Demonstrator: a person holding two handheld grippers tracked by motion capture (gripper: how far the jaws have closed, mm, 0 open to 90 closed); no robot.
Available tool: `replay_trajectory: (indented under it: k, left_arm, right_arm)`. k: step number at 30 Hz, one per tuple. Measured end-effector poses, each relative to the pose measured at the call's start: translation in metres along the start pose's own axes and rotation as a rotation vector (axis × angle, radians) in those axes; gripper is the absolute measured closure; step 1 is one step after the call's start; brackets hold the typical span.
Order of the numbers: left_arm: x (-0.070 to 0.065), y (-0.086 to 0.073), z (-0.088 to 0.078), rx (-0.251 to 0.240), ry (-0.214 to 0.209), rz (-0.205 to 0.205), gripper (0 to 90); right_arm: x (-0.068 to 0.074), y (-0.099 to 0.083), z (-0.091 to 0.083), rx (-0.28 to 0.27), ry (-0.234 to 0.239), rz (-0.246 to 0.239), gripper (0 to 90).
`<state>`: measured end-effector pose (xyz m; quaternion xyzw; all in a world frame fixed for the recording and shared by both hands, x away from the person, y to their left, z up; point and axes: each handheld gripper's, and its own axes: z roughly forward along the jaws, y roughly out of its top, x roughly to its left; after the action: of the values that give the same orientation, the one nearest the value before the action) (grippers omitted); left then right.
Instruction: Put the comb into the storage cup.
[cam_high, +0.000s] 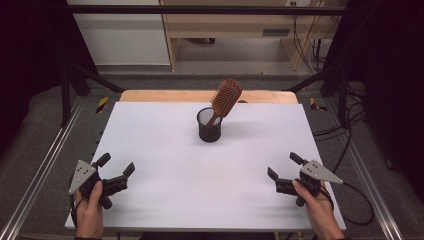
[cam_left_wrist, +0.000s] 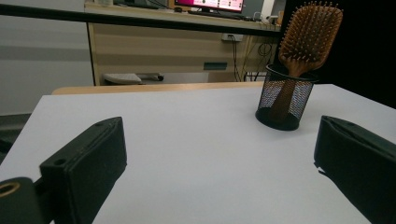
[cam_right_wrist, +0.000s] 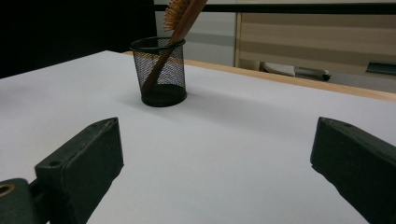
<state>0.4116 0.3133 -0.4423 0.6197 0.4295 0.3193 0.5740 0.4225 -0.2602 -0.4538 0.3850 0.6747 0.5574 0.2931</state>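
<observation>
- A wooden paddle hairbrush (cam_high: 225, 98) with a brown bristle pad is seen standing handle-down in a black wire-mesh cylindrical cup (cam_high: 209, 125), toward the far middle of the white table top (cam_high: 165, 165).
- The brush is tilted: its handle is lodged inside the cup, while its head leans out over the rim toward the right and away from the person in the high view.
- In the left gripper view the hairbrush (cam_left_wrist: 306, 42) and the mesh cup (cam_left_wrist: 284, 98) are seen ahead and to the right, well apart from the black jaws in the foreground.
- In the right gripper view the mesh cup (cam_right_wrist: 159, 72) is seen ahead and to the left, with the brush handle (cam_right_wrist: 168, 51) slanting up out of it; the top of the brush head is cut off by the frame edge.
- The left gripper (cam_high: 119, 169) is held in the person's left hand (cam_high: 90, 212) near the near-left corner of the table; its jaws are spread wide with nothing between them.
- The right gripper (cam_high: 283, 167) is held in the person's right hand (cam_high: 317, 207) near the near-right corner; its jaws are likewise spread wide and nothing is pinched.
- Both grippers are well apart from the cup and from each other.
- A strip of light wooden board (cam_high: 160, 96) is seen along the far edge of the white top.
</observation>
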Motion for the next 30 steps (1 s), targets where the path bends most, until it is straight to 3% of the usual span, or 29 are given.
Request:
replay_trajectory:
  k: [7,16,30]
  left_arm:
    - [-0.003,0.000,0.001,-0.012,-0.010,0.015,2.6]
    - [-0.006,0.001,0.002,-0.024,-0.023,0.014,2.5]
    - [-0.012,0.001,0.001,-0.035,-0.027,0.032,2.4]
  right_arm:
    - [0.001,-0.001,0.002,-0.034,0.011,-0.013,2.9]
    - [0.005,-0.003,0.010,-0.018,0.026,-0.021,2.9]
    - [0.011,-0.002,0.021,-0.038,0.043,-0.012,2.9]
